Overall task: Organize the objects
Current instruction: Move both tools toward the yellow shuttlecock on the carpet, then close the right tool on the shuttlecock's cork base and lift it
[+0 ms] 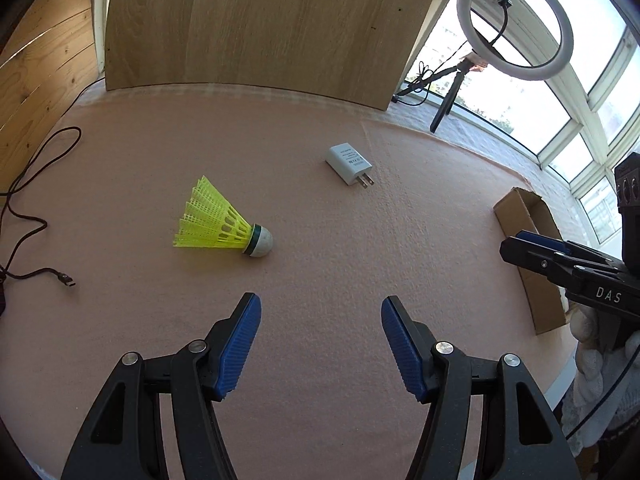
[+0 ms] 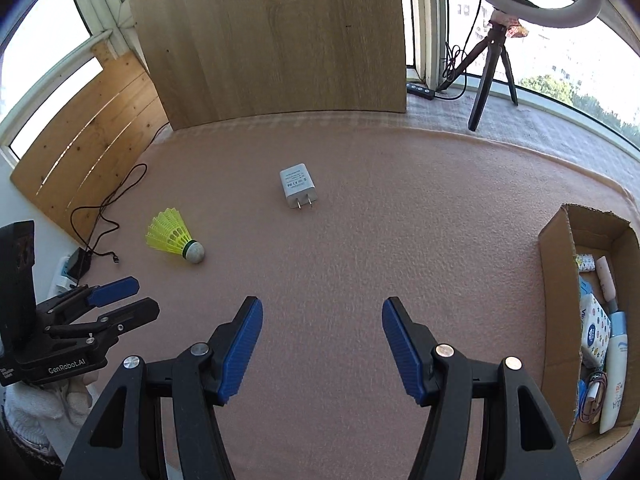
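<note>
Left wrist view takes in a pinkish, felt-like surface backed by an upright wood-grain board, with bright windows to the right. A thin black cable snakes along the left edge. Ahead and left of the left claw lies a yellow shuttlecock on its side, plastic mesh skirt to the left, rounded white cork to the right, clear of the ribbed blue pads. Further on and slightly right sits a white charger, a flat block with two metal prongs. A ring light stands at the back right, and a cardboard box holding packets and bottles sits at the right edge. Both the left claw and the right claw stand apart, empty.
</note>
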